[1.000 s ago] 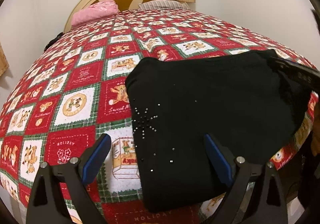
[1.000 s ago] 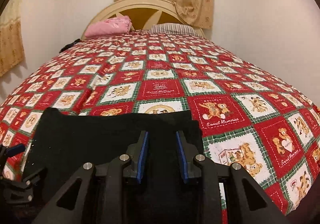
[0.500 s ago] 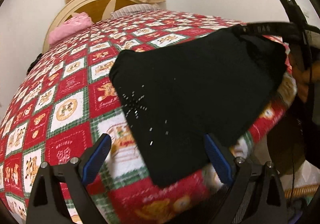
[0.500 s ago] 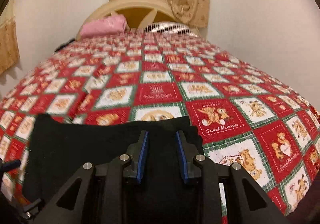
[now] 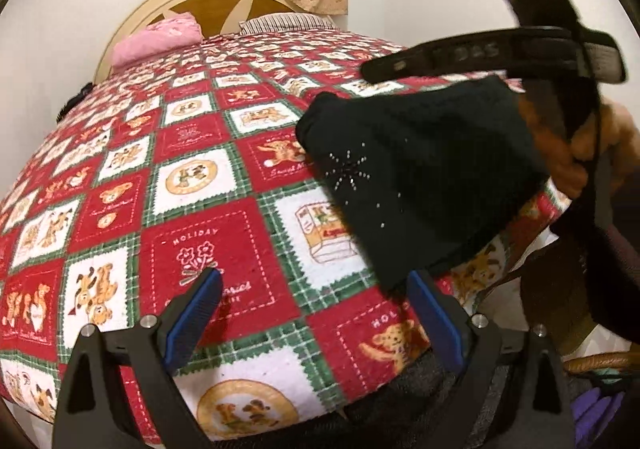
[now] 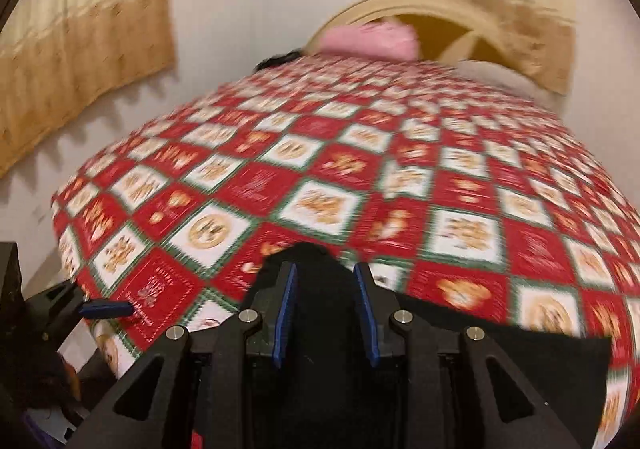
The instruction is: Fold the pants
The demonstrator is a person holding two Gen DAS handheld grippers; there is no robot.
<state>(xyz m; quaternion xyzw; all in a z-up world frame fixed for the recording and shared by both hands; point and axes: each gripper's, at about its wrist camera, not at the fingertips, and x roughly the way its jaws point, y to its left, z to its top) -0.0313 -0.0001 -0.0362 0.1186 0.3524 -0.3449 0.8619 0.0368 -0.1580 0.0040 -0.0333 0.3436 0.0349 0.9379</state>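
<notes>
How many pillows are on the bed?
2. The pink pillow lies by the headboard, and the striped pillow lies beside it, to its right in the left wrist view. More may be hidden behind the bedspread.

Left gripper (image 5: pixel 314 313): hovering low over the bed's near edge, jaws spread wide, gripping nothing.
Right gripper (image 6: pixel 326 313): pinching the pants between its blue pads (image 6: pixel 283 313), lifting them off the bed.
Right hand (image 5: pixel 576 153): wrapping the right gripper's handle, beyond the bed's near corner.
</notes>
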